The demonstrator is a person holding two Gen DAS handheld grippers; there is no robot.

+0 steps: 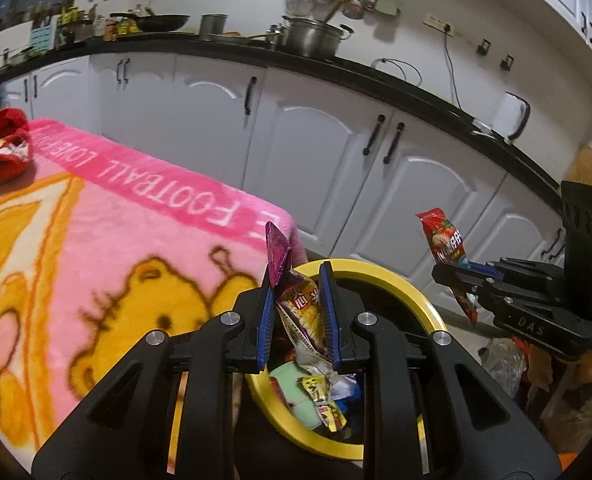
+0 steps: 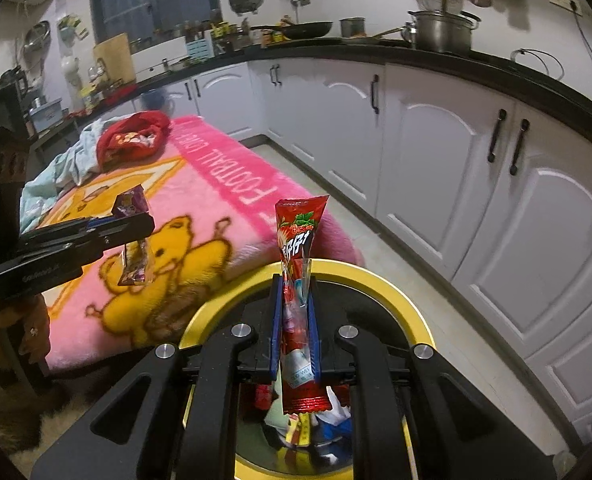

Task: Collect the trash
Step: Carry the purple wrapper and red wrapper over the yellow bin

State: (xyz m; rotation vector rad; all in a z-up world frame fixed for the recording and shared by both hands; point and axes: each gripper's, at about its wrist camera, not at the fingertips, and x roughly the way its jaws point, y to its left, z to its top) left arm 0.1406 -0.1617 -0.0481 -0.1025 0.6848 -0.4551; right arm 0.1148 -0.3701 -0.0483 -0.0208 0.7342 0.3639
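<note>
My left gripper (image 1: 298,280) is shut on a purple snack wrapper (image 1: 300,312) and holds it over the yellow-rimmed trash bin (image 1: 400,280). The bin holds several wrappers (image 1: 324,400). My right gripper (image 2: 293,292) is shut on a long red snack packet (image 2: 298,240), upright over the same bin (image 2: 376,276). The right gripper with the red packet (image 1: 446,248) shows at the right in the left wrist view. The left gripper with the purple wrapper (image 2: 135,256) shows at the left in the right wrist view.
A pink cartoon blanket (image 1: 107,240) covers a table to the left of the bin, with a red cloth (image 2: 131,140) and a pale blue cloth (image 2: 67,164) at its far end. White kitchen cabinets (image 2: 496,200) with a black counter run behind.
</note>
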